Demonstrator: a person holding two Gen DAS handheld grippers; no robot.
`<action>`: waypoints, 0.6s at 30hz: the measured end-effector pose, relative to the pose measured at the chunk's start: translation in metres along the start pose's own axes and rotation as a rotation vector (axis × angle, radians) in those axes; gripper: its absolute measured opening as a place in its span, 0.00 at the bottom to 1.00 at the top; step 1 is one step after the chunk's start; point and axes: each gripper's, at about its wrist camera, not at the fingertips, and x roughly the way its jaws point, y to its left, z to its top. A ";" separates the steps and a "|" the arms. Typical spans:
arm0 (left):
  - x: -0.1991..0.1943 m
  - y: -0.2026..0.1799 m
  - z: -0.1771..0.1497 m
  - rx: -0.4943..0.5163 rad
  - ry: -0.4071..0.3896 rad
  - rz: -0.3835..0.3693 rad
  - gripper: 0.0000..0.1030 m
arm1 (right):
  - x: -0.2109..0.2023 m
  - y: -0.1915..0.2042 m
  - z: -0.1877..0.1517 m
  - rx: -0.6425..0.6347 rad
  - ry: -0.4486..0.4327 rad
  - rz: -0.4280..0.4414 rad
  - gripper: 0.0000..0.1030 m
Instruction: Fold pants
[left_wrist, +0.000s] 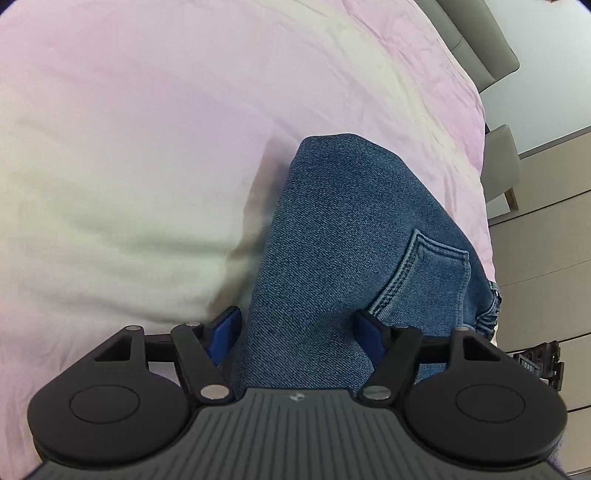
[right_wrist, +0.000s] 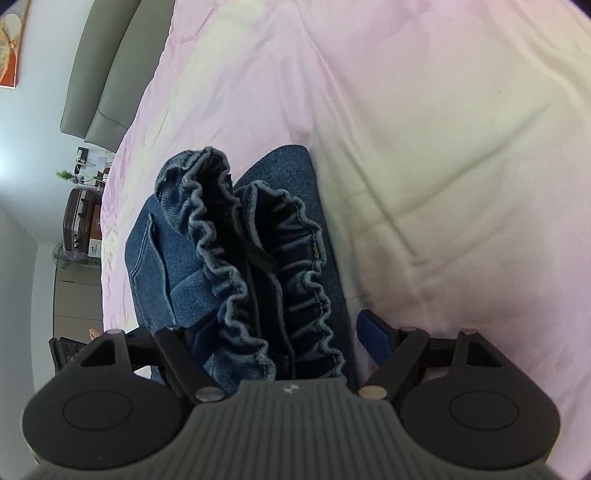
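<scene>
Denim pants (left_wrist: 343, 236) lay bunched lower centre on the pink bedspread (left_wrist: 147, 129); left gripper (left_wrist: 301, 328) and right gripper (right_wrist: 280, 332) stood wide, straddling cloth, apparently gripping nothing, likely released to regrip.

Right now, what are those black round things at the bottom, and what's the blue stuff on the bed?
Those are two grabbing tools, one in each of a person's hands. Each carries a camera looking along its two fingers. One picture is from the left gripper, the other from the right gripper. Both stand open, holding nothing. The blue stuff is a pair of folded blue denim jeans lying on a pale pink quilted bedspread. The right picture shows their ruffled elastic waistband between the fingers.
</scene>
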 end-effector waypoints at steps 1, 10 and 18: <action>0.001 0.001 0.000 -0.005 0.002 -0.011 0.68 | 0.000 0.000 0.000 -0.002 0.001 0.011 0.66; -0.015 -0.015 -0.009 0.037 -0.051 0.017 0.43 | -0.012 0.031 -0.010 -0.096 -0.029 -0.062 0.47; -0.053 -0.018 -0.010 0.049 -0.102 -0.048 0.35 | -0.033 0.096 -0.026 -0.183 -0.072 -0.144 0.42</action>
